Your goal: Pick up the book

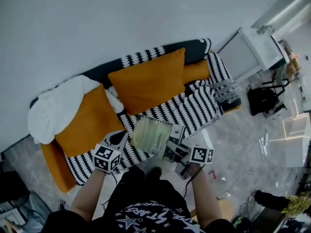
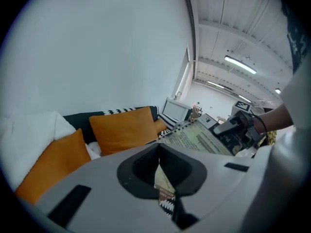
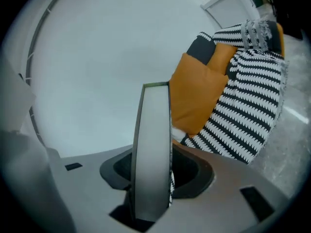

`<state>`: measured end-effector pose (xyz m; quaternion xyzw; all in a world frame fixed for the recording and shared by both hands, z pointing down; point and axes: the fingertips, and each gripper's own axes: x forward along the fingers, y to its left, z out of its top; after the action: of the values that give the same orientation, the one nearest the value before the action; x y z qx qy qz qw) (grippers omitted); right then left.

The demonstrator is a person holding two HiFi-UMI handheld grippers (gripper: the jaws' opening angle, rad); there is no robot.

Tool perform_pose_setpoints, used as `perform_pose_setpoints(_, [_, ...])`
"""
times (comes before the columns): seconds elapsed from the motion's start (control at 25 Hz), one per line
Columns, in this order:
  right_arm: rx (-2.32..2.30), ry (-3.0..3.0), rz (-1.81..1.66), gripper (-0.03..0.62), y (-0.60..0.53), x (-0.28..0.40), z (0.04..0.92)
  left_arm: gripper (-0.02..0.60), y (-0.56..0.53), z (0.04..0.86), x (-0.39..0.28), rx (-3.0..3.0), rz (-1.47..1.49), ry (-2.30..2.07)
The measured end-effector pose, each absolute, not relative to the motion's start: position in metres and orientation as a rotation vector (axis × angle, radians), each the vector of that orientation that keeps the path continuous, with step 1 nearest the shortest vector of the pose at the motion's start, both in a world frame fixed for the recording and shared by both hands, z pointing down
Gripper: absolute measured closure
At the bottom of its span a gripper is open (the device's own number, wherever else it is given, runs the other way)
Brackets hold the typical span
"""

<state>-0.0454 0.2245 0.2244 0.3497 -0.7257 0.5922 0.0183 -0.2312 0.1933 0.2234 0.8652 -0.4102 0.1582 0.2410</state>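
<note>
The book [image 1: 150,136], thin with a pale green printed cover, hangs above the front of the sofa [image 1: 194,108]. My right gripper [image 1: 176,152] is shut on its right edge. In the right gripper view the book [image 3: 153,144] stands edge-on between the jaws. The left gripper view shows the book [image 2: 201,139] tilted, with the right gripper [image 2: 238,130] at its far side. My left gripper [image 1: 116,141] is just left of the book; whether it touches the book I cannot tell. Its jaws [image 2: 158,154] are nearly together, with only a thin slit between them.
The sofa has a black-and-white zigzag cover, two large orange cushions [image 1: 148,79] [image 1: 87,123] and a white blanket [image 1: 53,108] at its left end. A white frame [image 1: 252,47] and a black bag [image 1: 262,100] stand on the floor at the right.
</note>
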Motion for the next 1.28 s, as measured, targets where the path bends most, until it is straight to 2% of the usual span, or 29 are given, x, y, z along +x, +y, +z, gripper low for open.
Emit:
perform_pose_setpoints(0.6, [1.205,-2.428,2.028,0.421,0.3,0.014,0.171,0.574,0.288,0.161,-0.161,2.417,0.372,-1.133])
perform_pose_setpoints(0.84, [1.125,-2.498,2.024,0.419,0.307,0.012,0.171,0.574,0.313,0.159,-0.17,2.379,0.386,-1.198])
perform_pose_setpoints(1.28, [0.971,-2.614,2.023,0.419,0.348,0.019,0.163,0.574,0.37,0.142,-0.134,2.435,0.399,-1.225])
